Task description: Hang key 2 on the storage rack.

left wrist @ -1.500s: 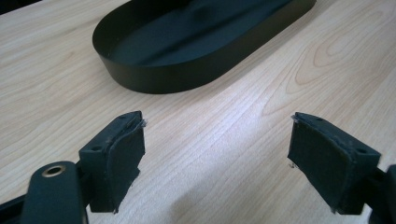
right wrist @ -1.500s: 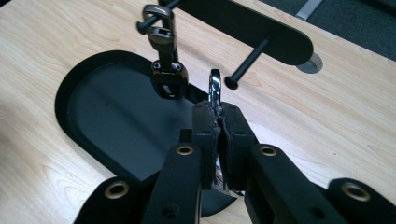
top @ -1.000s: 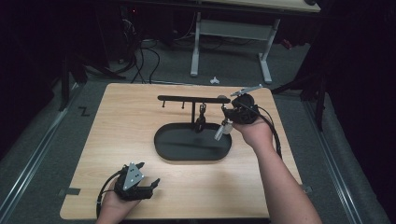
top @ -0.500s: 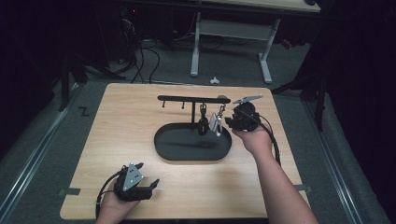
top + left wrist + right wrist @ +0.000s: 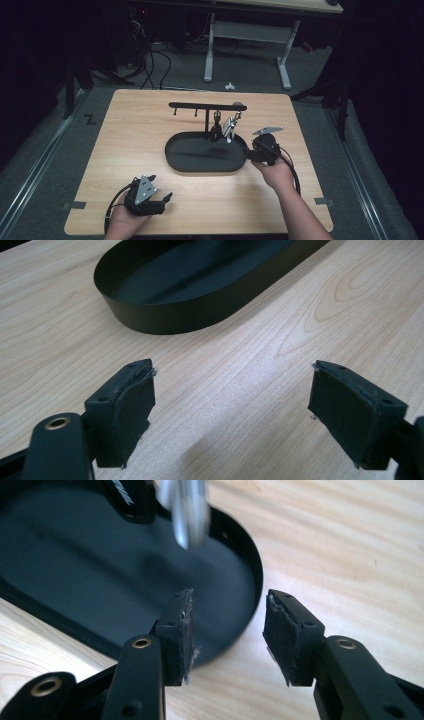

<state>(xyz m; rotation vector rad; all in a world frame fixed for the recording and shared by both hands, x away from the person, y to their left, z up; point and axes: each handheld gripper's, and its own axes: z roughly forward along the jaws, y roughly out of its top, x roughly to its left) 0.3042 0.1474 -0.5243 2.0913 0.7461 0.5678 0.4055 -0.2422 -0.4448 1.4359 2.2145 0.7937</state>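
Right gripper [image 5: 250,150] sits at the right end of the black oval tray [image 5: 200,165], jaws parted with nothing between them, over the tray rim. Left gripper [image 5: 162,200] rests near the front-left of the wooden worktop [image 5: 130,130], jaws spread wide, well apart from the tray. No readable writing anywhere. Black T-shaped hook stand [image 5: 207,106] rises from the tray; a silver metal piece [image 5: 231,126] and a dark item [image 5: 217,131] hang from its bar, too blurred to identify.
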